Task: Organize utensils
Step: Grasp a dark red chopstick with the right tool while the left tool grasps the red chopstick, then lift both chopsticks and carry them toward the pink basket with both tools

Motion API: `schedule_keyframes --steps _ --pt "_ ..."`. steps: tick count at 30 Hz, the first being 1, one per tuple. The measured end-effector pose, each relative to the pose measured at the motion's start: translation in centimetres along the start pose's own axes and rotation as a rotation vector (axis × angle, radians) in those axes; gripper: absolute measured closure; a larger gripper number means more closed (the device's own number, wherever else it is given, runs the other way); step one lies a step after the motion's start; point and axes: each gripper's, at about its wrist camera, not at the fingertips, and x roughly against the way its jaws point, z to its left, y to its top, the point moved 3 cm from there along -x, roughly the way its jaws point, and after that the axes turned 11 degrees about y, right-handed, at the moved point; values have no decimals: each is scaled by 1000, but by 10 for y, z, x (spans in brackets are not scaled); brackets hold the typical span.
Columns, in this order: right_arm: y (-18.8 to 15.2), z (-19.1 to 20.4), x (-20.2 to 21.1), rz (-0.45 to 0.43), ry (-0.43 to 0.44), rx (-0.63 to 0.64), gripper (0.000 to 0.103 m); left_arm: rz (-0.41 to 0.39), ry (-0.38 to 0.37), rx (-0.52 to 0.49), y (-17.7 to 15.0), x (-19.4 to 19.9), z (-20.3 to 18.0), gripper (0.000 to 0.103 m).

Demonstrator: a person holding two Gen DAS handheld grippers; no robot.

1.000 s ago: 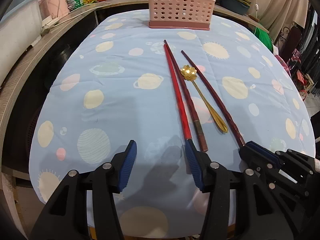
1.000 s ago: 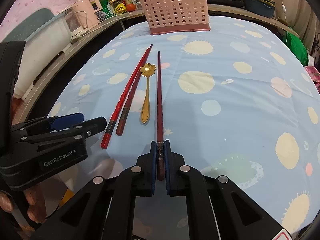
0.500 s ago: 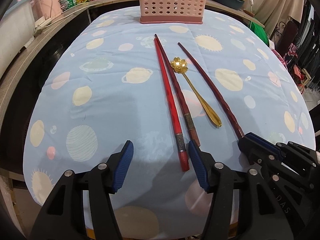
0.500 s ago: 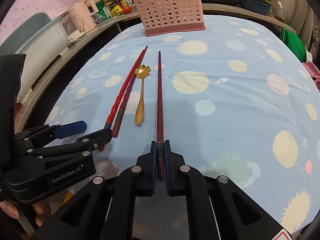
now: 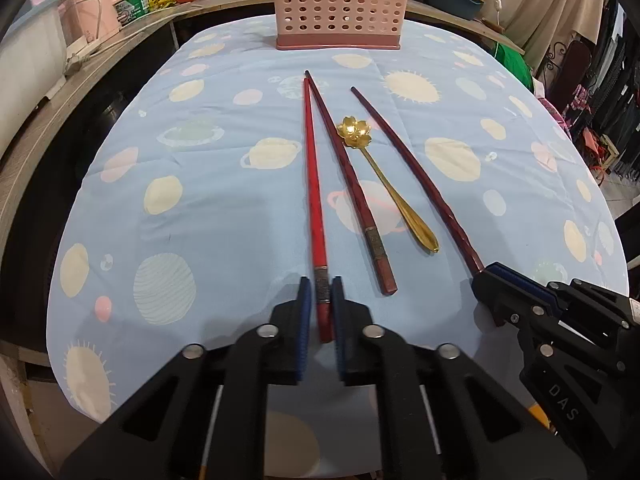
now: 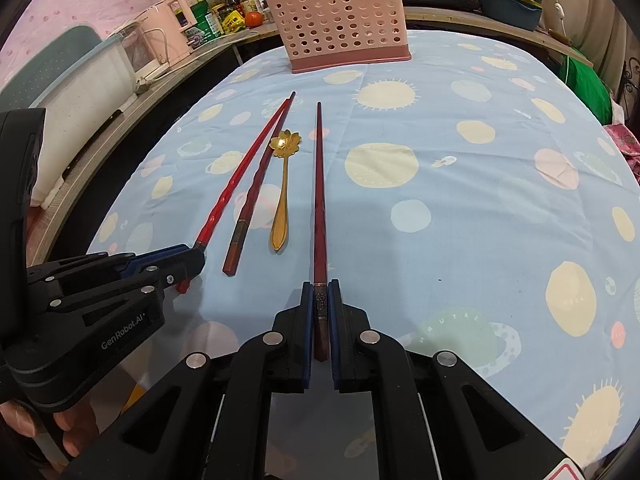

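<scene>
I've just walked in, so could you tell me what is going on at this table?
A person is sorting utensils with two handheld grippers. The left gripper is shut on the bright red chopstick, the right gripper on a dark red chopstick. Both chopsticks lie on the tablecloth. Another dark chopstick and a gold spoon lie between them; the pink basket stands behind.

Three chopsticks (image 5: 313,184), gold spoon (image 5: 384,178) – flat before pink basket (image 5: 340,4)
</scene>
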Motion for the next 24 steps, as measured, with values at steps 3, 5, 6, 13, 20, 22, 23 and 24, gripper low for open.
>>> schedule_keyframes --steps 3,5,6,13,20,22,23,24 --pt "0 0 0 0 0 0 96 3 -13 10 0 0 1 96" --pt "0 0 0 -1 -1 0 96 5 -18 16 0 0 2 96" --pt "0 0 0 -2 -1 0 96 6 -19 18 0 0 3 96" --pt "8 1 8 -26 5 -7 96 3 -31 52 4 5 11 96" --pt "23 -1 23 -63 32 -31 96 -25 -51 90 18 22 21 96" --pt "29 -2 29 -80 36 -39 96 -39 -58 103 24 29 24 96" --pt "32 -2 32 -88 35 -40 96 -45 -62 109 27 32 25 96" --pt "35 -2 35 -99 33 -39 96 -55 -65 116 31 37 27 96"
